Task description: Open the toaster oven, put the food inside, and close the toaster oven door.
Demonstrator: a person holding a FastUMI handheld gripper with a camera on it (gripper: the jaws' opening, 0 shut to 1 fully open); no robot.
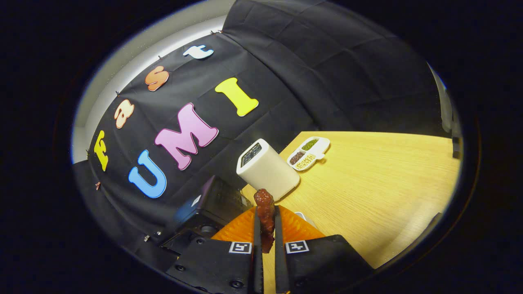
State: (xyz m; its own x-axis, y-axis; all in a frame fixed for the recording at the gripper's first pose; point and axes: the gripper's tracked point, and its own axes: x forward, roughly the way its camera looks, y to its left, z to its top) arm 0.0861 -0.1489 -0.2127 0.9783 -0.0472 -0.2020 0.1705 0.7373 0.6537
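We find the gripper (267,228) pinching the food (265,218) aloft — next, carry it into the toaster oven (214,204).

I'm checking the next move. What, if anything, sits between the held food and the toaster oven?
Nothing visible. The gripper is shut on the food, lifted over the table; the black toaster oven lies just beside it, the white appliance beyond.

A white boxy appliance (267,169) stands near the worktop's (380,183) far edge; just beside it, at the far corner, lies a white three-compartment dish (309,153) of grains.
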